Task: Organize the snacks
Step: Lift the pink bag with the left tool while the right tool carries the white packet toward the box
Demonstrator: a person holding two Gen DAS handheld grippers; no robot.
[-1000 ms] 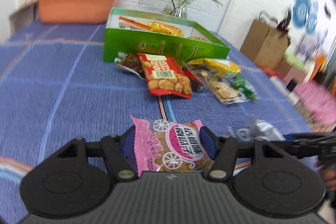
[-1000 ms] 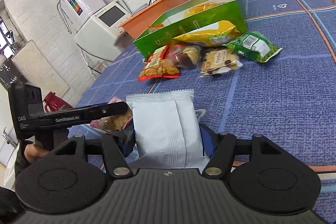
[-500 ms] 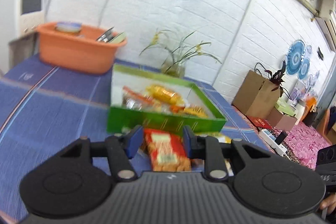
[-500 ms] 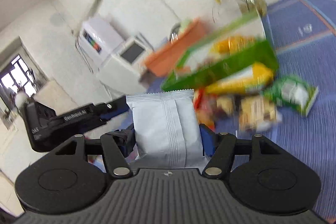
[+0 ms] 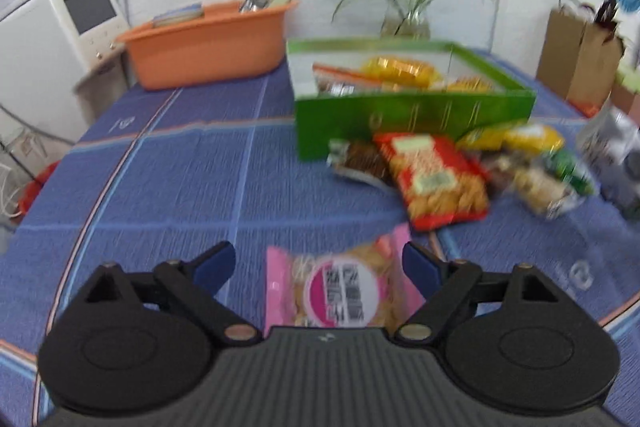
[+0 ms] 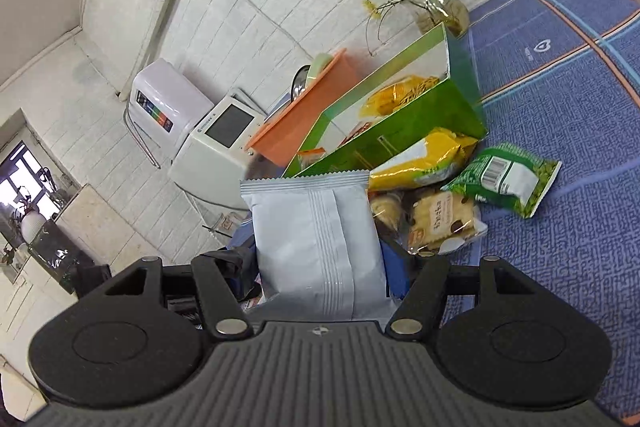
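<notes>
Left gripper (image 5: 318,263), jaws just opened, straddles the pink packet (image 5: 340,289); green box (image 5: 412,111) lies ahead-right; right gripper (image 6: 318,263) clamps the white packet (image 6: 316,243).

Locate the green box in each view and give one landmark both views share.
Left wrist view: the green box sits upper right of centre, level, snacks inside.
Right wrist view: the green box is centre top, tilted in the picture, behind the loose packets.
Shared landmark: the orange tub beside the box.
</notes>
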